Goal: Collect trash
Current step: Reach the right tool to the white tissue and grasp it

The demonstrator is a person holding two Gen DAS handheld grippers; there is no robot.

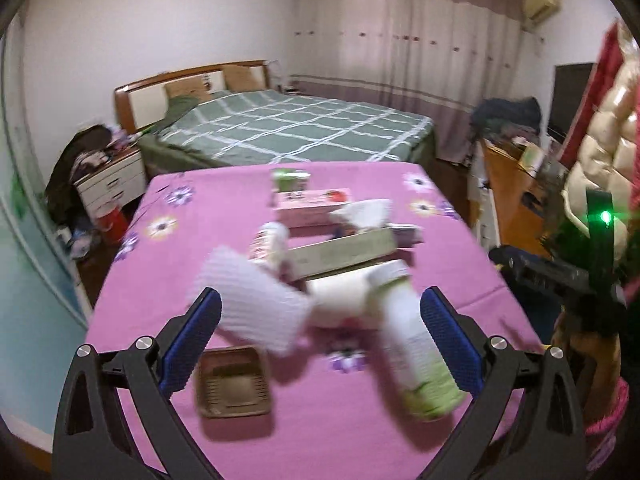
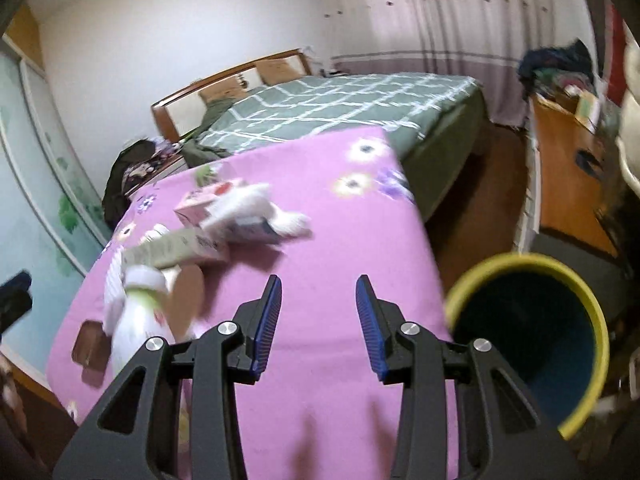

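Trash lies on a table with a pink flowered cloth (image 1: 328, 432). My left gripper (image 1: 320, 312) is open and empty above it. Between its fingers lie a white foam net sleeve (image 1: 256, 304), a paper cup on its side (image 1: 340, 300) and a white and green bottle (image 1: 416, 344). A brown plastic tray (image 1: 234, 382) lies near the left finger. Behind are a long beige box (image 1: 344, 254), crumpled tissue (image 1: 364, 212) and a pink box (image 1: 312, 200). My right gripper (image 2: 319, 312) is open and empty over bare cloth (image 2: 320, 240), right of the bottle (image 2: 138, 320).
A bin with a yellow rim (image 2: 532, 336) stands beside the table's right edge, right of my right gripper. A bed (image 1: 288, 128) is behind the table, a cluttered nightstand (image 1: 112, 176) at left, a wooden desk (image 1: 516, 184) at right. The other gripper's body (image 1: 560, 272) is at the right.
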